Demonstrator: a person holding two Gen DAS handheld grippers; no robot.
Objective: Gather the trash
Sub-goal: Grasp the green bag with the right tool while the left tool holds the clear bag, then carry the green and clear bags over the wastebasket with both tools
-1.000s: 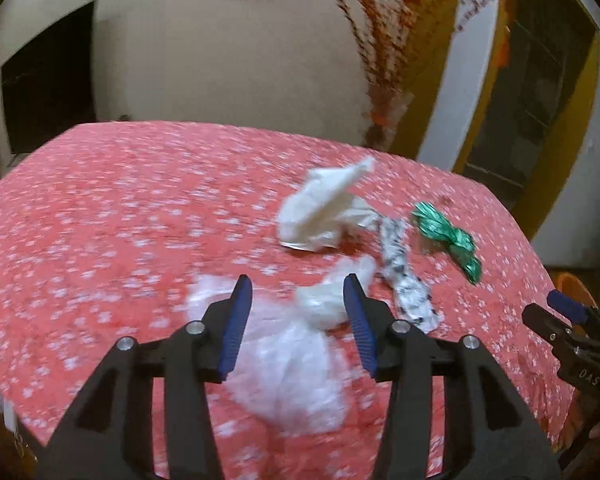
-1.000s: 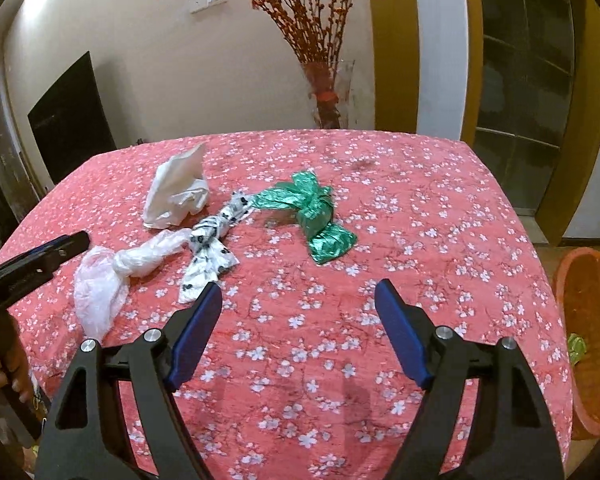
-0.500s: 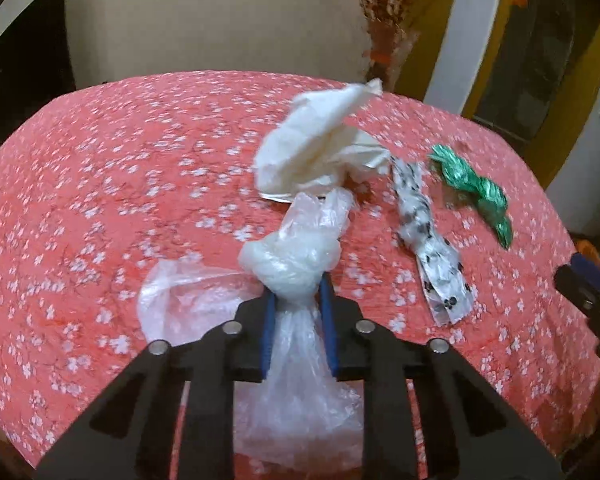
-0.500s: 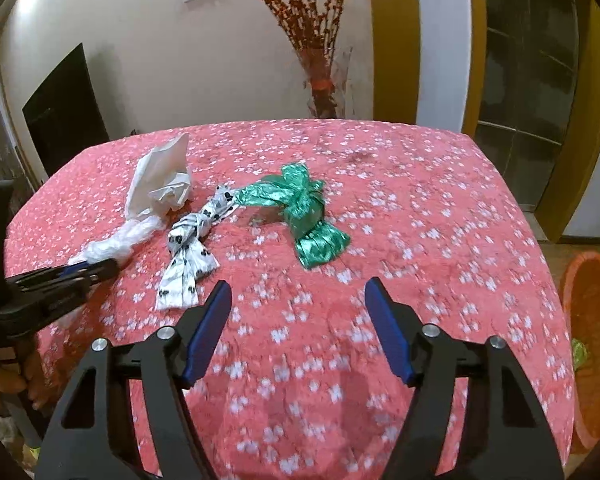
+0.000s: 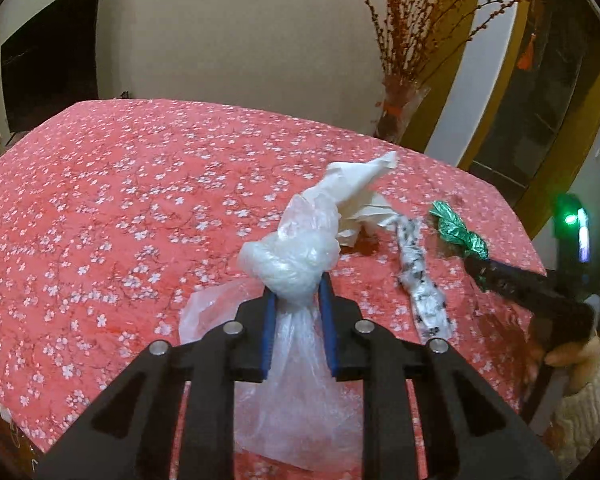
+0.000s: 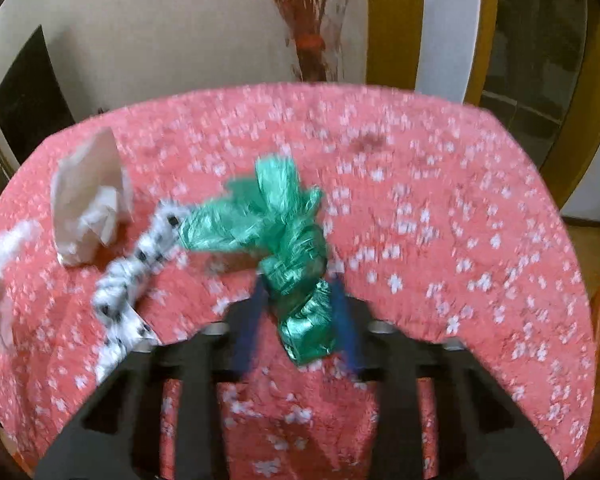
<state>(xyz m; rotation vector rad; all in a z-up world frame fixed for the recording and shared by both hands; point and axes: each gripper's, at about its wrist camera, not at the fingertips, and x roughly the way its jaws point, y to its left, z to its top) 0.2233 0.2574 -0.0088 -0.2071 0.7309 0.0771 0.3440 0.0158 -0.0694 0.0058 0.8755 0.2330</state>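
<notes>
The left tongs [image 5: 296,300] pinch a knotted clear plastic bag [image 5: 290,256] just below its knot, above the flowered tablecloth [image 5: 112,208]. Only the right-hand view, blurred, shows the right tongs [image 6: 298,292] narrowed around a green wrapper [image 6: 288,240]; whether they grip it is unclear. Left of them lie a spotted wrapper [image 6: 128,280] and white paper [image 6: 88,200].

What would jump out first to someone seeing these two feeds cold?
Probably the two catches: the left gripper is pinched on a knotted clear plastic bag in the near middle of the red floral tablecloth, and the right gripper straddles a shiny green bag, nearly shut on it. Between them lie a crumpled white paper and a black-spotted white bag.
</notes>
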